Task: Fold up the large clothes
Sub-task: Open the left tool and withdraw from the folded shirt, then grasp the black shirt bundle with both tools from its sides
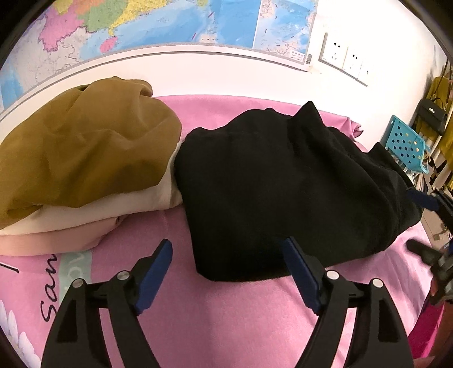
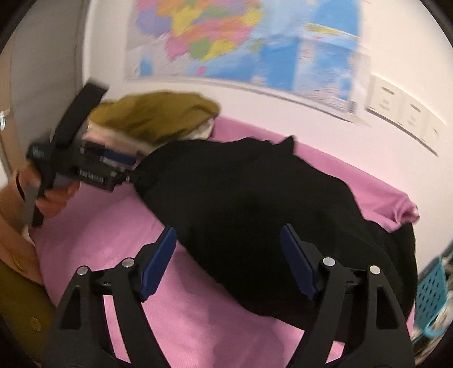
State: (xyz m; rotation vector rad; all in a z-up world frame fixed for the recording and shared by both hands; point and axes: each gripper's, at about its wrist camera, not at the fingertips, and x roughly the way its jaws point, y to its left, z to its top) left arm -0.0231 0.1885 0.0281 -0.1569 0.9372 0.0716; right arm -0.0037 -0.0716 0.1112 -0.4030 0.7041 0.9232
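Observation:
A folded black garment (image 1: pixel 283 192) lies on the pink blanket (image 1: pixel 226 317); it also shows in the right wrist view (image 2: pixel 269 209). My left gripper (image 1: pixel 228 249) is open and empty, its fingertips at the garment's near edge. My right gripper (image 2: pixel 228 235) is open and empty, just above the garment's near right part. In the right wrist view the left gripper's body (image 2: pixel 93 169) is at the garment's left end. In the left wrist view the right gripper (image 1: pixel 433 226) shows at the garment's right end.
A pile of folded clothes, mustard on top (image 1: pixel 82 147) over cream and pink pieces, sits left of the black garment. A wall map (image 1: pixel 170 25) and sockets (image 1: pixel 348 59) are behind. A blue plastic basket (image 1: pixel 405 144) stands at the right past the blanket's edge.

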